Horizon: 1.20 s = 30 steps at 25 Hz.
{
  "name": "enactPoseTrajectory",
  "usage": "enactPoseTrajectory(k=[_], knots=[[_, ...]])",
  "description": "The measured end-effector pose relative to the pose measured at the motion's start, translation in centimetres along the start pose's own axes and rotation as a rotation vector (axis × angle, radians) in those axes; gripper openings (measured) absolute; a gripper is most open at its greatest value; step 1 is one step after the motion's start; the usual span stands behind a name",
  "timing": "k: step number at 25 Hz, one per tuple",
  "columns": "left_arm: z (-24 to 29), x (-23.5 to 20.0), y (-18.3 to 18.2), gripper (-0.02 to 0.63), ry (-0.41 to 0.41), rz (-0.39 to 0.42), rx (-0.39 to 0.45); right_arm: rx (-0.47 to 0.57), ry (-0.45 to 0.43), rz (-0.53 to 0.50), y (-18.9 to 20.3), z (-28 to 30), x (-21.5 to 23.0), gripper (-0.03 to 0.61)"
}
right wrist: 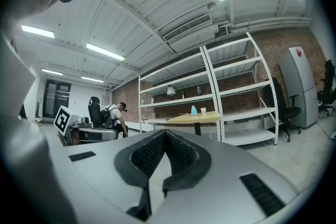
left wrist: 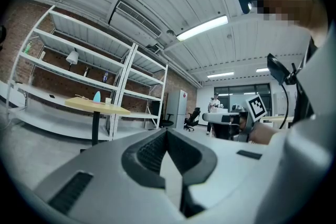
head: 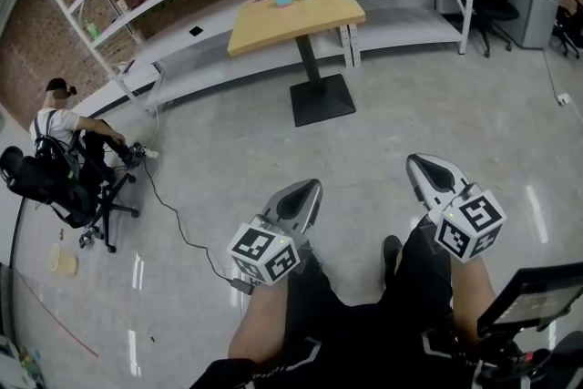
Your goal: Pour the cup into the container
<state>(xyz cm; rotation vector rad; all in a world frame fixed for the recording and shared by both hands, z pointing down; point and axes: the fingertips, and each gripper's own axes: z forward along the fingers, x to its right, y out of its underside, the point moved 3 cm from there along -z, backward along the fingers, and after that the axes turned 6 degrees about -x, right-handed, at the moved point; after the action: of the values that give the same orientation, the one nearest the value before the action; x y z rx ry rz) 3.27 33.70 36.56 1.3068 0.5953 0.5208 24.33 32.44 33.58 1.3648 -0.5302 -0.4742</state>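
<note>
Head view: left gripper [head: 306, 193], right gripper [head: 423, 168] closed, empty.

The left claw [head: 302, 194] and the right claw [head: 426, 170] are held level and side by side, both pointing roughly toward 12 o'clock. The jaws of each are pressed together with nothing between them.

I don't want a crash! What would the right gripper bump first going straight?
Nothing nearby. The right gripper points across the floor toward the wooden table, likely first, though depth is unclear.
</note>
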Motion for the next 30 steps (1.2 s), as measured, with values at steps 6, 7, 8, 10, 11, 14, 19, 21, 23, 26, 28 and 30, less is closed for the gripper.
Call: enactPoseTrajectory(k=[6, 7, 8, 10, 11, 14, 19, 21, 23, 26, 28, 30], knots=[[0.0, 0.0, -0.3, 0.000, -0.003, 0.002, 0.007, -0.005, -0.001, -0.002, -0.1, 0.1, 0.1, 0.000], [0.0, 0.1, -0.3, 0.000, -0.002, 0.002, 0.007, -0.005, -0.001, -0.001, -0.1, 0.1, 0.1, 0.000], [0.0, 0.1, -0.4, 0.000, -0.001, 0.002, 0.006, -0.005, -0.001, 0.000, -0.2, 0.1, 0.1, 0.000], [-0.1, 0.1, -0.4, 0.000, 0.001, 0.005, 0.006, -0.008, 0.000, -0.001, -0.2, 0.1, 0.0, 0.000], [-0.1, 0.0, -0.3, 0.000, 0.002, 0.008, 0.006, -0.009, 0.001, -0.003, -0.2, 0.2, 0.1, 0.000], [0.0, -0.8, 0.3, 0.000, 0.003, 0.017, 0.003, -0.019, 0.001, 0.001, 0.5, 1.0, 0.2, 0.000], [1.2, -3.6, 1.0, 0.000, 0.000, -0.012, -0.005, -0.059, -0.012, 0.010, 1.7, 4.1, 0.6, 0.000], [1.8, -4.6, 0.9, 0.000, 0.008, -0.014, -0.013, -0.067, -0.012, 0.005, 1.6, 5.4, 0.9, 0.000], [2.3, -5.5, 0.7, 0.000, 0.006, -0.008, -0.012, -0.061, -0.020, -0.009, 1.1, 6.6, 1.1, 0.000], [3.0, -6.4, 0.2, 0.000, 0.003, 0.007, -0.010, -0.050, -0.026, -0.011, 0.7, 7.5, 1.7, 0.000], [3.4, -6.7, -0.3, 0.000, 0.006, 0.028, -0.011, -0.045, -0.021, -0.003, 0.5, 8.0, 2.4, 0.000], [4.0, -7.4, -0.8, 0.000, 0.000, 0.044, -0.013, -0.042, -0.028, -0.009, 0.0, 9.0, 3.1, 0.000]])
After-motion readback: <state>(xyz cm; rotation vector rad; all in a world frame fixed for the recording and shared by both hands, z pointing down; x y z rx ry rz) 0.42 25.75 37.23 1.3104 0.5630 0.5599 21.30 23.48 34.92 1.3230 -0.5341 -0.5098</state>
